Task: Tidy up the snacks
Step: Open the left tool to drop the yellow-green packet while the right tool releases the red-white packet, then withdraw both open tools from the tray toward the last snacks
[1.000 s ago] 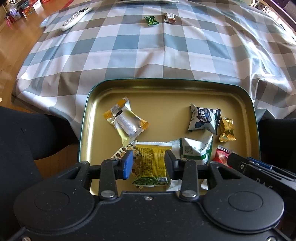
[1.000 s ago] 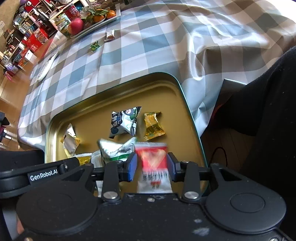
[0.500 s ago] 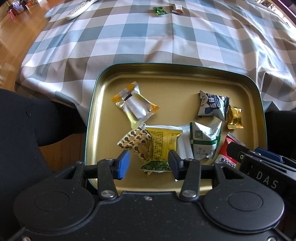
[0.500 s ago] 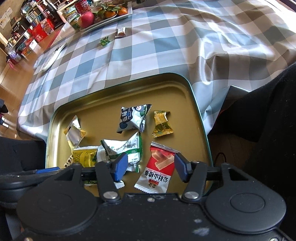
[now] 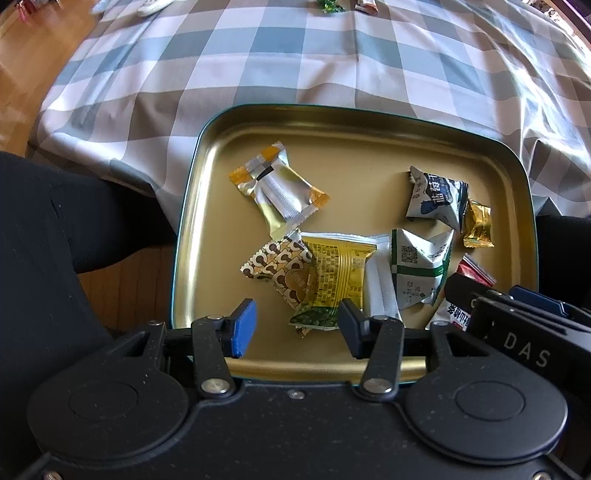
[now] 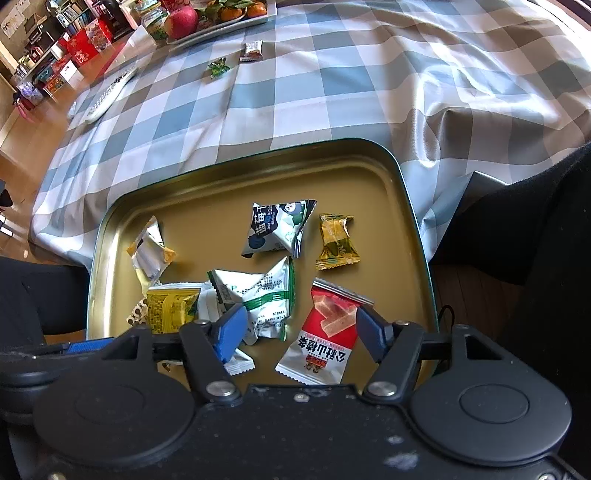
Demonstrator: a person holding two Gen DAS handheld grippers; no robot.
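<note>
A gold metal tray holds several snack packets. My left gripper is open and empty above the tray's near edge, just behind a yellow packet and a brown patterned packet. My right gripper is open and empty, with a red packet lying in the tray between its fingers. A green-and-white packet lies left of the red one. Two loose snacks, a green candy and a brown packet, lie far off on the checked tablecloth.
The tray rests on my lap at the edge of a table with a blue-grey checked cloth. A remote control lies at the far left. A plate of fruit stands at the back. Wooden floor shows left.
Both grippers opened: the left let go of the yellow packet and the right let go of the red packet, which now lie in the tray. Both grippers drew back and up.
</note>
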